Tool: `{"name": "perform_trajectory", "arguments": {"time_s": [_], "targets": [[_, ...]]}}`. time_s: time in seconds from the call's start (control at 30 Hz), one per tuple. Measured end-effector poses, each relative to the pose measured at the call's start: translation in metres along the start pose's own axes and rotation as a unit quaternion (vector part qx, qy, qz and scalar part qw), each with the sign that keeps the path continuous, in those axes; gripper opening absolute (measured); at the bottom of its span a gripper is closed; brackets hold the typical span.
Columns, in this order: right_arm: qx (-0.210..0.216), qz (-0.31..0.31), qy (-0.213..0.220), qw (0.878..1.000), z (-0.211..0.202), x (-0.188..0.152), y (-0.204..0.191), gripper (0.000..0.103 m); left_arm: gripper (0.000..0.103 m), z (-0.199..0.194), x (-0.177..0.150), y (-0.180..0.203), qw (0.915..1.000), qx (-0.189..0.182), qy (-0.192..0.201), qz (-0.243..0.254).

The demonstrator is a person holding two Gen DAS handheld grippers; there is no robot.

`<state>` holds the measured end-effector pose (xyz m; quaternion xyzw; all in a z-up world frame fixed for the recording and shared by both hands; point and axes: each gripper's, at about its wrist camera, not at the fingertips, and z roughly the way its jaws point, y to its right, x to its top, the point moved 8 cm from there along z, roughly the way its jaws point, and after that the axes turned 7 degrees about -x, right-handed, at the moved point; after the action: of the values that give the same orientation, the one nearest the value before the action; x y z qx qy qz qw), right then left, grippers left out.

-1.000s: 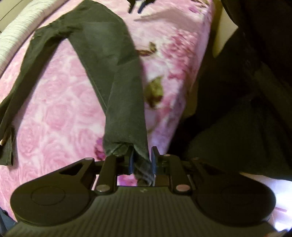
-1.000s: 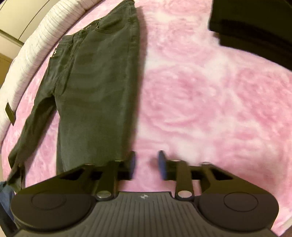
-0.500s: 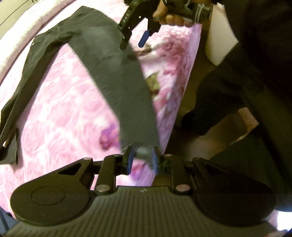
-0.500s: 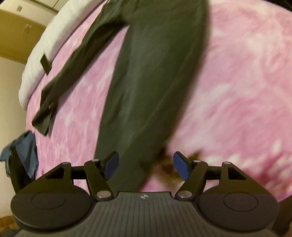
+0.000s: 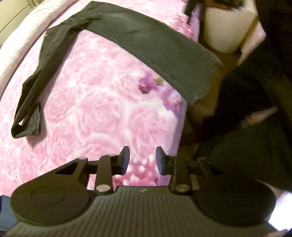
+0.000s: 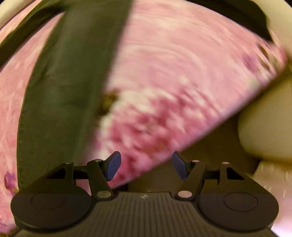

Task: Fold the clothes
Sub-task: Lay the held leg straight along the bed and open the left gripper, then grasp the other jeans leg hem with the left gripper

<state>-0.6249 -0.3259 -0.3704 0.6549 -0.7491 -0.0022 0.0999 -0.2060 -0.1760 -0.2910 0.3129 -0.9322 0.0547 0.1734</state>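
On the pink rose bedspread (image 5: 94,113) we list one pair of dark trousers (image 5: 146,42) — legs splayed, one hem overhanging the edge. Our left gripper (image 5: 142,160) — jaws opening, empty. Our right gripper (image 6: 146,165) — wide, closing slightly, empty.

Right wrist view: heavy motion blur smears the pink blanket (image 6: 182,76) pattern; the dark trousers (image 6: 69,82) show no seam detail and run off the top edge. A black item (image 6: 242,16) at the top is cut off, identity unclear. Left wrist view: the trousers' far leg hem (image 5: 27,125) partly folds under itself. A white object (image 5: 224,31) at top right is blurred and cropped.
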Motion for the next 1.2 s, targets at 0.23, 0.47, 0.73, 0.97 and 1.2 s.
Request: {"name": "perform_trajectory", "arguments": {"time_s": [0.23,0.47,0.73,0.97,1.2], "targets": [[0.113,0.039,-0.003,0.993,-0.019,-0.045,-0.027,0.077,0.036,0.025,0.051,0.023,0.9991,-0.022,0.028,0.021],[0.225,0.038,-0.013,0.974,-0.030,-0.080,-0.065,0.077,0.047,0.019,0.073,0.029,0.9994,0.008,0.022,0.027],[0.235,0.029,0.024,0.971,-0.055,-0.046,-0.080,0.079,0.067,-0.007,0.033,-0.069,0.9881,0.132,-0.019,-0.077],[0.230,0.010,0.052,0.972,-0.083,-0.014,-0.114,0.080,0.069,-0.011,-0.021,-0.205,0.9613,0.190,-0.004,-0.199],[0.206,0.004,0.055,0.977,-0.097,-0.007,-0.208,0.080,0.069,0.025,-0.052,-0.332,0.9335,0.163,0.058,-0.314]]}}
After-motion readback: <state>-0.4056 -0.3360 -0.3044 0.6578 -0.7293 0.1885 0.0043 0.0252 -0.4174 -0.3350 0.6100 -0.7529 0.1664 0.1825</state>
